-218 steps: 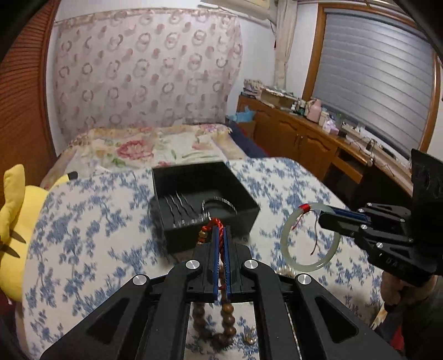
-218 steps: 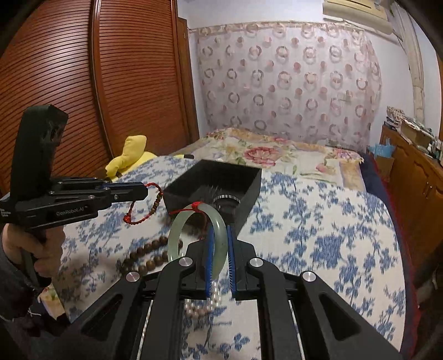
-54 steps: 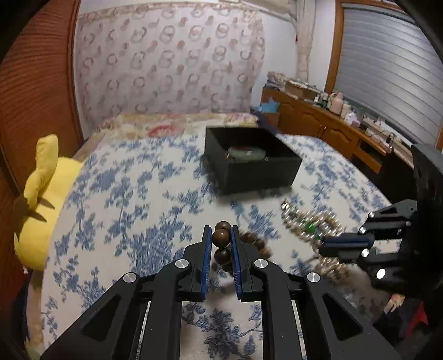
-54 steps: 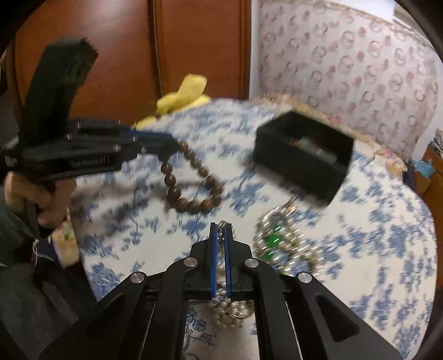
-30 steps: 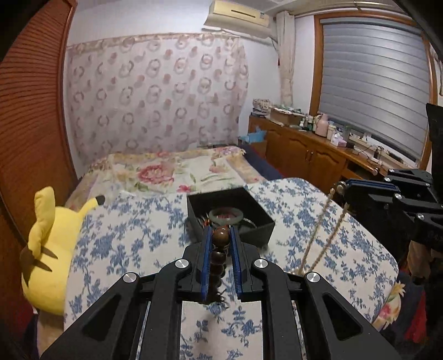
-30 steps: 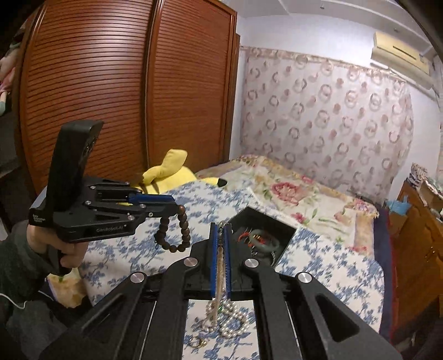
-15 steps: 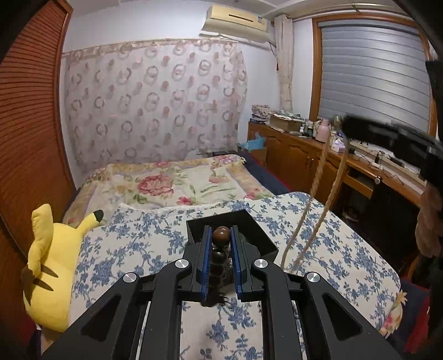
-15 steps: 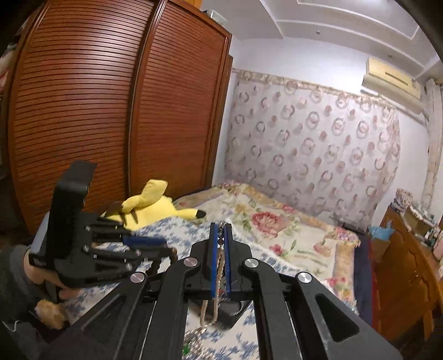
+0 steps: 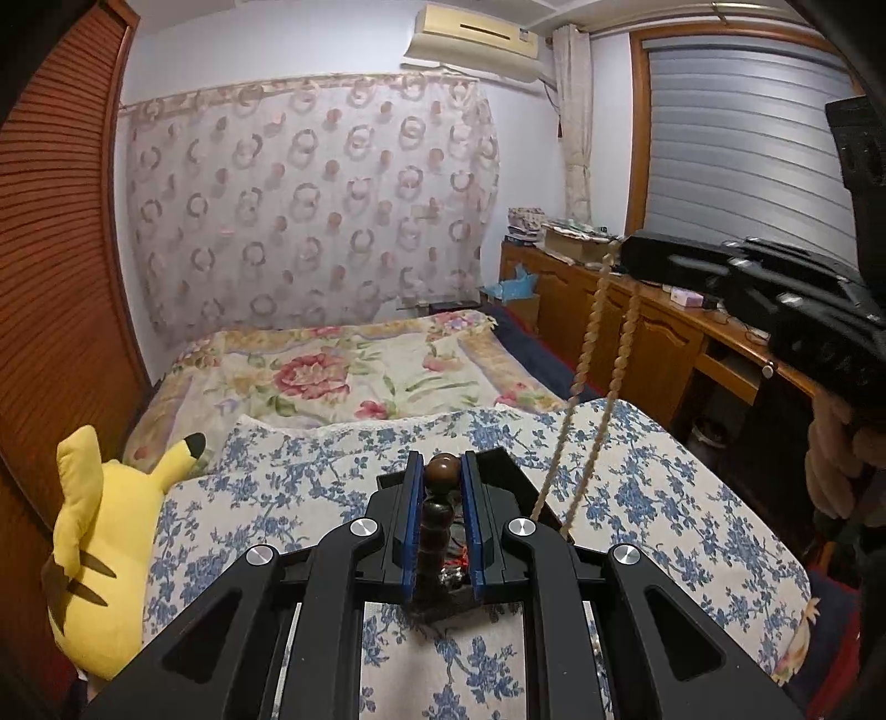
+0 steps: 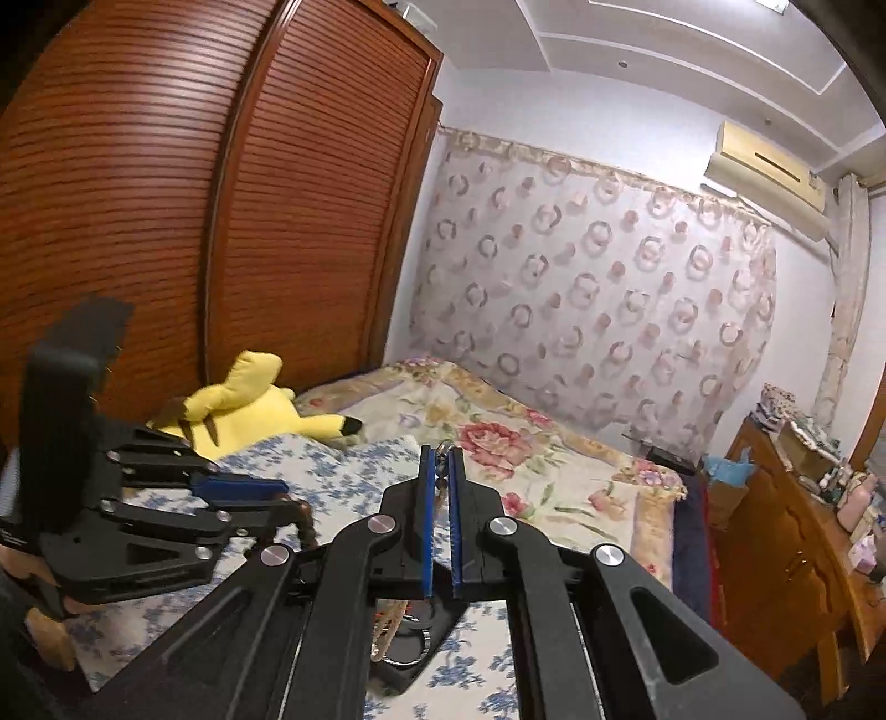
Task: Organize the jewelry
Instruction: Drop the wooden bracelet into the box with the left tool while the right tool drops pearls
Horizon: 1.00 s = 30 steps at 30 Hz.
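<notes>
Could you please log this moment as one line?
left gripper: shut on wooden beads | right gripper: shut on pearl necklace | black box: below

Home bedroom: bed [image 9: 343, 376] with floral quilt ahead of the tongs, louvred wardrobe [image 10: 166, 221] left, wall air conditioner [image 9: 476, 36] above.

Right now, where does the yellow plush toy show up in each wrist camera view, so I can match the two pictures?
Left wrist view: the yellow plush toy lies at the lower left edge, beside the blue floral cloth.
Right wrist view: it lies left of centre, below the slatted wooden wardrobe doors, beyond the left claw.
Shared landmark: the ring-patterned curtain behind the bed.
</notes>
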Each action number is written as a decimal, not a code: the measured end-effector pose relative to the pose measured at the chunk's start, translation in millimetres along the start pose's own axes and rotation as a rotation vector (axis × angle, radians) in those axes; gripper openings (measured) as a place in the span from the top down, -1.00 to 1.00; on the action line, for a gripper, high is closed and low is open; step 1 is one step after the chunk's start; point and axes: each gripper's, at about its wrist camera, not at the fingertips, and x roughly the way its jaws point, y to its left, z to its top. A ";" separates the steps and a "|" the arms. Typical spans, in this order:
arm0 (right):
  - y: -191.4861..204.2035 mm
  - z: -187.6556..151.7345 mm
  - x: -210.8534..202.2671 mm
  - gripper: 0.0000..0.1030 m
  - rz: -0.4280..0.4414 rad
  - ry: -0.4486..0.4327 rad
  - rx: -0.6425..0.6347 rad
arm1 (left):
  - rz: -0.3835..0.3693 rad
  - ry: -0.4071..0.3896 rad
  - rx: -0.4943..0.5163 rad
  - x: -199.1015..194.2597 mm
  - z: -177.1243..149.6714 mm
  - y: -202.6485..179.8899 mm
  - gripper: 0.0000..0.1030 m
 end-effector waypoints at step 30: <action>-17.4 -66.4 136.8 0.87 0.030 0.269 0.096 | -0.031 0.156 -0.050 104.4 -28.6 13.5 0.76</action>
